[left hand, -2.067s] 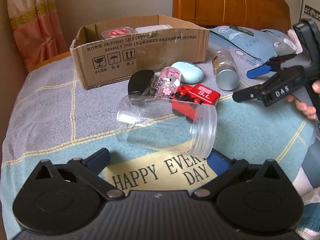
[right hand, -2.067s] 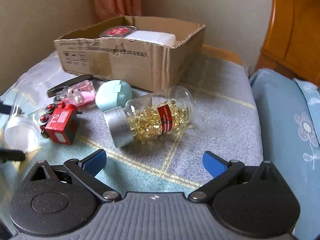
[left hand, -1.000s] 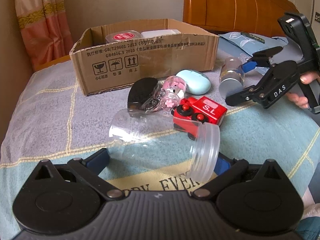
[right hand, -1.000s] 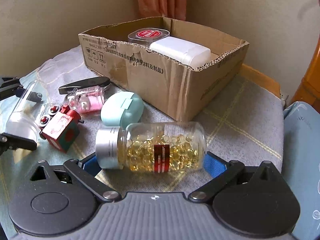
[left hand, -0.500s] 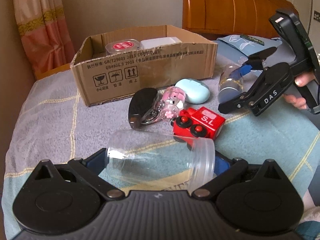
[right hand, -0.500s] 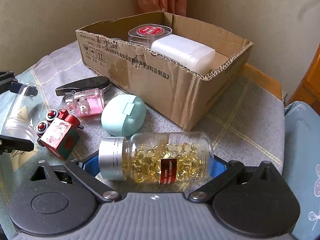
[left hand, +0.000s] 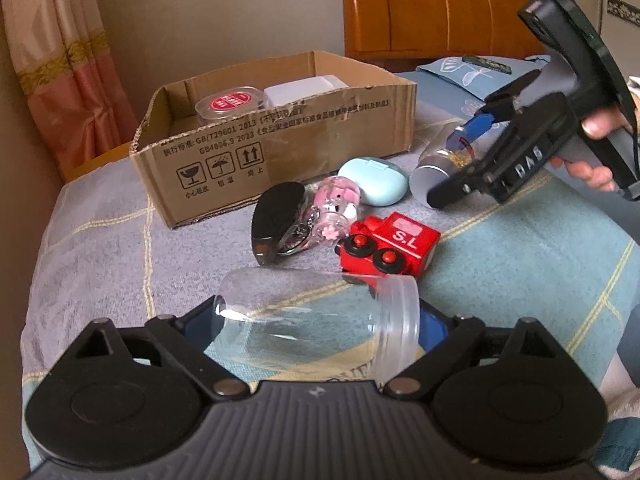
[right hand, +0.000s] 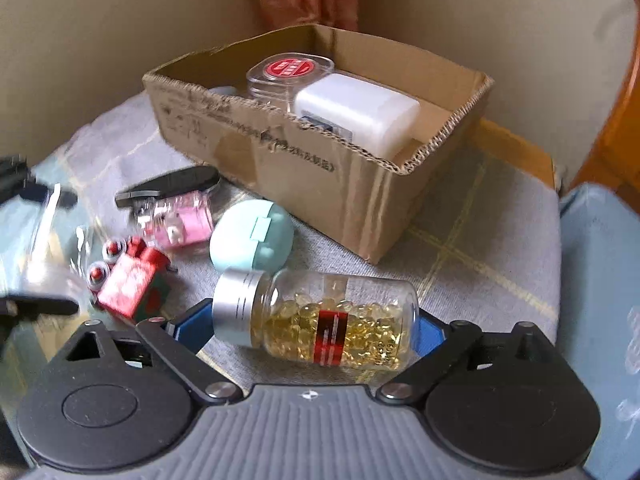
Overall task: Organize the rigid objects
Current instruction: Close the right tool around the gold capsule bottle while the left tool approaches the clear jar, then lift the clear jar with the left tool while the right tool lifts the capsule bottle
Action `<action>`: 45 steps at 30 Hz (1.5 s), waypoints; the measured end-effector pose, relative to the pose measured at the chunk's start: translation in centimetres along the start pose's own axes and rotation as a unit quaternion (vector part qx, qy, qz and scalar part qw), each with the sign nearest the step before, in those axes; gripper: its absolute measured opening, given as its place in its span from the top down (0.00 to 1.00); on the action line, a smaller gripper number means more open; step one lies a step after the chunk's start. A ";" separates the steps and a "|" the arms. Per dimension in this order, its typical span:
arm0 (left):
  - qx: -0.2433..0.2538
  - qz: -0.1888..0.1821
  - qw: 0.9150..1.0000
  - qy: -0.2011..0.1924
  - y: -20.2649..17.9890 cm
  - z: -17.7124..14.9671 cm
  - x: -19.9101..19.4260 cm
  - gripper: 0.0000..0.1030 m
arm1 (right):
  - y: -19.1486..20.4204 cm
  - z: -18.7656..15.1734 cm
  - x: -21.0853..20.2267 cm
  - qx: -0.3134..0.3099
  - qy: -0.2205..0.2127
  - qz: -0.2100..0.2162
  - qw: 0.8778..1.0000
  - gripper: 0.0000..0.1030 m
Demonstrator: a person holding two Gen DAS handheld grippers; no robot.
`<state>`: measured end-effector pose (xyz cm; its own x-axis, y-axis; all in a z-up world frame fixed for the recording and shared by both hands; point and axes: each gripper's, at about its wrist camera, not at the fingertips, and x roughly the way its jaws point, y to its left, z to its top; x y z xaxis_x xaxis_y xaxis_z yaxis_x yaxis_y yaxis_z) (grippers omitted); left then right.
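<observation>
My left gripper (left hand: 316,320) is shut on an empty clear plastic jar (left hand: 316,320) lying sideways and lifted a little off the bed. My right gripper (right hand: 312,320) is shut on a pill bottle (right hand: 320,320) with a silver cap and yellow capsules, also lifted; it shows in the left wrist view (left hand: 440,164). A red toy train (left hand: 390,246), a pink keychain bottle (left hand: 336,208), a black key fob (left hand: 276,214) and a mint case (left hand: 374,182) lie on the blanket in front of the cardboard box (left hand: 280,152).
The box holds a clear round container with a red lid (right hand: 290,72) and a white rectangular container (right hand: 356,114). A wooden headboard (left hand: 440,8) and a blue pillow (left hand: 480,76) are at the right, a curtain (left hand: 60,80) at the left.
Both grippers closed on their objects and raised them: the left on the clear jar, the right on the pill bottle. The views have risen, looking more down into the box.
</observation>
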<state>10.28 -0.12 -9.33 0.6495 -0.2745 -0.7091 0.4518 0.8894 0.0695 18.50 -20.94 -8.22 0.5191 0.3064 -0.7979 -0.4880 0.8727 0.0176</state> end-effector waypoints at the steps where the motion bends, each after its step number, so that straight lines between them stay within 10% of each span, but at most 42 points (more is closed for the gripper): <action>1: 0.003 0.000 1.000 0.000 0.0 0.0 0.0 0.09 | 0.0 0.0 0.0 0.006 -0.001 -0.002 1.000 0.04; 24: 0.058 -0.031 0.997 0.043 2.6 4.4 -2.4 0.09 | 1.8 2.2 -3.0 -0.007 0.033 -0.031 0.999 0.07; 45: 0.005 0.005 0.999 0.031 9.9 21.6 5.4 0.09 | -0.7 13.3 -4.5 -0.003 -0.059 -0.047 0.997 0.07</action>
<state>31.45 -0.71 2.69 0.6146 -0.2414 -0.7510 0.4513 0.8884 0.0837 25.87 -17.87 3.37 0.6417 0.2664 -0.7192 -0.4369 0.8977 -0.0574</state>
